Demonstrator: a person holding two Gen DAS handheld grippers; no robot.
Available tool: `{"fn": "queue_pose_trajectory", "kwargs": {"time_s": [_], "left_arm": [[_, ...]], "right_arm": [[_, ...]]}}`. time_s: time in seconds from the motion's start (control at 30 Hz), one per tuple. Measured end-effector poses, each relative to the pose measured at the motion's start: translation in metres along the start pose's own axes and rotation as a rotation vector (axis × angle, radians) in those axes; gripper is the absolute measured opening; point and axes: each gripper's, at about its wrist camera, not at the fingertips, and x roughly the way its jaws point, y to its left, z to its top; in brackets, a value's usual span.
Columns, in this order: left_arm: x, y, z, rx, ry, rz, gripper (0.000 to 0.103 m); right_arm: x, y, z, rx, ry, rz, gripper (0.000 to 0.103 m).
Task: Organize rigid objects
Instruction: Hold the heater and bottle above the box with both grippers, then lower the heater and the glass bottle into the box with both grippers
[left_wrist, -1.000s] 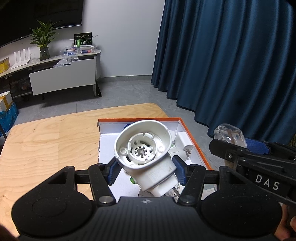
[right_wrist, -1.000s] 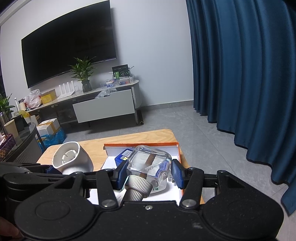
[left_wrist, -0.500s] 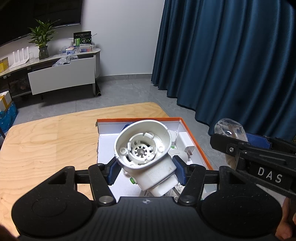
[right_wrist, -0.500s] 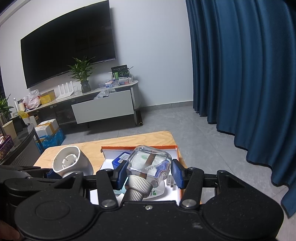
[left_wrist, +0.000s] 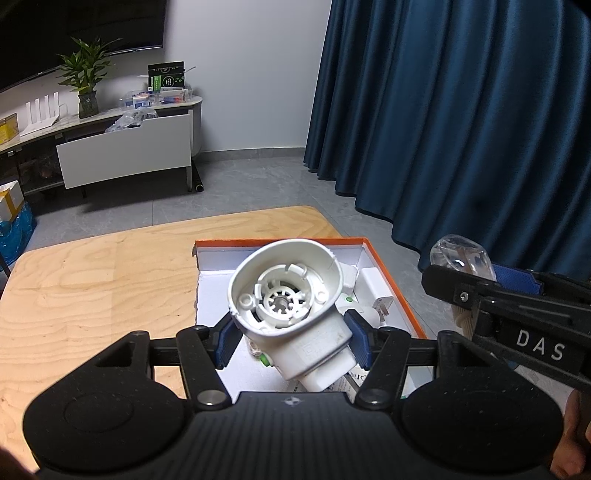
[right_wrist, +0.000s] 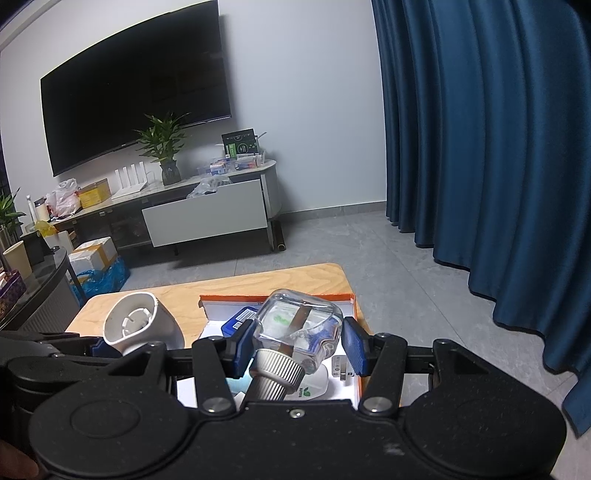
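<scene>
Left fingers (left_wrist: 221, 341) clamp the white housing (left_wrist: 291, 314); right fingers (right_wrist: 242, 345) clamp the clear bottle (right_wrist: 299, 326).

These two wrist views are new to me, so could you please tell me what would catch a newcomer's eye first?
First, the white funnel-mouthed appliance part clamped in the left gripper, held above the orange-edged box on the wooden table. Next, the clear glass bottle with a ribbed metal cap, gripped by the right gripper over the same box. Behind hang deep blue curtains, with a large dark TV on the wall.
</scene>
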Motion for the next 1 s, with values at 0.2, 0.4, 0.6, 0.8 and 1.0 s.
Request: {"fn": "queue_pose_trajectory", "kwargs": {"time_s": [0.2,0.4,0.6,0.8,1.0], "left_arm": [[0.002,0.0,0.001,0.001,0.0,0.002,0.06],[0.003,0.0,0.002,0.001,0.001,0.003,0.06],[0.004,0.0,0.002,-0.002,0.0,-0.001,0.06],[0.008,0.002,0.003,0.001,0.012,-0.007,0.06],[0.013,0.003,0.007,0.002,0.018,-0.008,0.06]], "right_arm": [[0.001,-0.001,0.0,-0.003,0.001,0.001,0.062],[0.001,-0.002,0.0,-0.003,0.002,0.001,0.062],[0.004,-0.003,0.001,-0.005,0.009,-0.002,0.062],[0.01,-0.003,0.004,-0.001,0.018,-0.006,0.062],[0.016,-0.003,0.007,0.0,0.025,-0.006,0.062]]}}
